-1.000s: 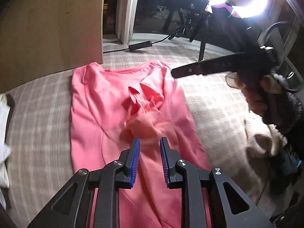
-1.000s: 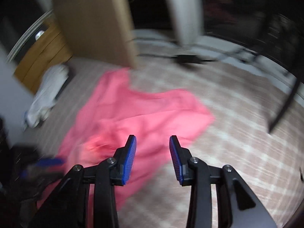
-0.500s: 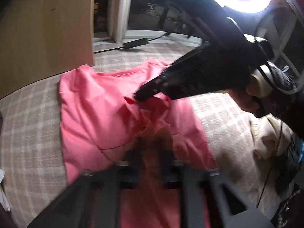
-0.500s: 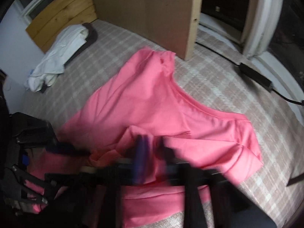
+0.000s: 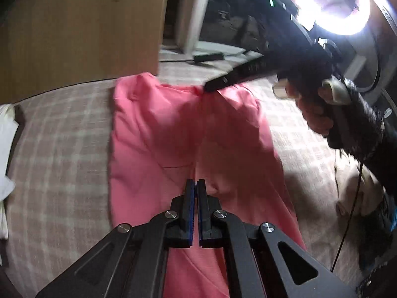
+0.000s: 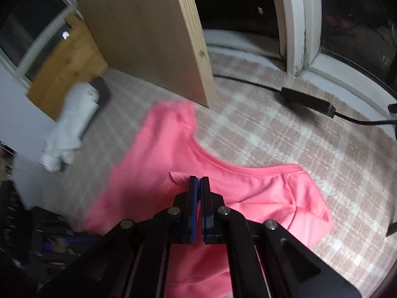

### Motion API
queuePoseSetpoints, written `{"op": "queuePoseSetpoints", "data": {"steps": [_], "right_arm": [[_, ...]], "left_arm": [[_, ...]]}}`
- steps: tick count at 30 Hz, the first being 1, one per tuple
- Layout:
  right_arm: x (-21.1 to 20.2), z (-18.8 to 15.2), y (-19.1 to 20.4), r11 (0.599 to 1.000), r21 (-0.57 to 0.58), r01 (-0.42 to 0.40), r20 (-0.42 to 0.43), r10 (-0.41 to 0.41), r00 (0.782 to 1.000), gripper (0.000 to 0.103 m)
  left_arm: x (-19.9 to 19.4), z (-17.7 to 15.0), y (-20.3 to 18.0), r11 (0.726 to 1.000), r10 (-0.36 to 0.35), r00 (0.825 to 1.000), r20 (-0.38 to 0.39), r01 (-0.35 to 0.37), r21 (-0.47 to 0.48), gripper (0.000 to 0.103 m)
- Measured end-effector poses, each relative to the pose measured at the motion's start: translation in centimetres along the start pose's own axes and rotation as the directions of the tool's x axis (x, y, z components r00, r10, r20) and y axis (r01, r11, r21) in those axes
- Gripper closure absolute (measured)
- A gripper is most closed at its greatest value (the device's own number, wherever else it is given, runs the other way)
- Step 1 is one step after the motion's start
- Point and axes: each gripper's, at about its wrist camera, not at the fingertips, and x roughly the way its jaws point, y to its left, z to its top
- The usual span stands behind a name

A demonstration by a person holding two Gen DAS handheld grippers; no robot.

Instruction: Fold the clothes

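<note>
The pink shirt [image 5: 158, 134] lies spread on the checked bed [image 5: 57, 149], collar at the far end beside a wooden board [image 5: 79, 29]. The left claw [image 5: 195, 186] has just closed and sits pinched on a ridge of cloth near the shirt's middle. The right claw [image 6: 198, 182], also just closed, nips the fabric just below the neckline. Both grips on one strip probably serve to lift it together, so the fold comes out straight. White clothes [image 6: 72, 121] wait far left.

Smooth pink cloth shirt [image 5: 153, 134]; matt wooden board [image 6: 148, 37]; woven checked rug [image 6: 285, 144]
</note>
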Motion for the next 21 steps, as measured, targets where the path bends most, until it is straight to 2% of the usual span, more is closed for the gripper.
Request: {"op": "queuePoseSetpoints", "data": {"steps": [2, 4, 5, 7, 8, 11, 12, 13, 14, 16, 17, 18, 20, 21], "right_arm": [[-1.4, -0.3, -0.8, 0.999, 0.031, -0.027, 0.031, 0.026, 0.999, 0.089], [-4.2, -1.1, -2.2, 0.997, 0.060, -0.054, 0.109, 0.047, 0.993, 0.076], [-5.5, -1.6, -3.0, 0.996, 0.078, -0.036, 0.145, 0.025, 0.989, 0.075], [-7.0, -2.6, -5.0, 0.991, 0.119, 0.053, 0.151, -0.071, 0.986, 0.075], [-7.2, -3.0, -5.8, 0.989, 0.133, 0.063, 0.143, -0.082, 0.986, 0.075], [-6.4, -4.9, -6.7, 0.988, 0.153, -0.008, 0.086, -0.005, 0.996, 0.077], [-5.9, -5.4, -6.5, 0.989, 0.145, -0.019, 0.064, 0.010, 0.998, 0.082], [-5.8, -5.9, -6.0, 0.991, 0.134, -0.013, 0.052, 0.006, 0.999, 0.091], [-5.8, -6.3, -5.4, 0.993, 0.121, -0.001, 0.043, -0.004, 0.999, 0.092], [-6.7, -7.7, -4.6, 0.990, 0.140, -0.023, 0.057, 0.015, 0.998, 0.092], [-6.9, -8.2, -4.5, 0.989, 0.149, -0.004, 0.063, -0.005, 0.998, 0.090], [-7.2, -8.6, -4.6, 0.987, 0.158, 0.024, 0.066, -0.034, 0.997, 0.086], [-7.6, -9.3, -5.2, 0.979, 0.186, 0.083, 0.074, -0.099, 0.992, 0.085], [-7.7, -9.2, -6.3, 0.971, 0.223, 0.084, 0.074, -0.103, 0.992, 0.085]], "left_arm": [[-0.8, -0.1, 0.3, 1.000, 0.004, 1.000, 0.018, -0.003, -0.020, 0.101], [-1.6, -0.1, 0.3, 0.999, 0.008, 0.999, 0.032, -0.007, -0.032, 0.101], [-1.9, 0.0, 0.2, 0.999, 0.011, 0.999, 0.037, -0.010, -0.031, 0.101], [-2.5, 0.0, -0.1, 0.999, 0.001, 0.999, 0.049, 0.000, -0.038, 0.101], [-3.0, 0.0, -0.2, 0.999, -0.017, 0.998, 0.058, 0.020, -0.050, 0.101], [-4.4, -0.3, -1.0, 0.993, -0.091, 0.993, 0.078, 0.097, -0.069, 0.099], [-4.9, -0.6, -1.6, 0.993, -0.097, 0.992, 0.078, 0.102, -0.056, 0.099], [-5.5, -0.8, -2.2, 0.994, -0.097, 0.992, 0.078, 0.100, -0.040, 0.099], [-5.8, -1.0, -2.5, 0.994, -0.099, 0.992, 0.076, 0.101, -0.027, 0.099], [-6.1, -1.1, -3.1, 0.994, -0.107, 0.992, 0.069, 0.108, -0.005, 0.087], [-6.2, -1.2, -3.4, 0.994, -0.111, 0.992, 0.066, 0.111, 0.005, 0.085], [-6.3, -1.3, -3.7, 0.993, -0.114, 0.991, 0.063, 0.114, 0.016, 0.085], [-6.1, -1.3, -4.5, 0.991, -0.130, 0.990, 0.053, 0.128, 0.037, 0.085], [-5.6, -1.1, -5.2, 0.989, -0.146, 0.988, 0.045, 0.144, 0.046, 0.085]]}}
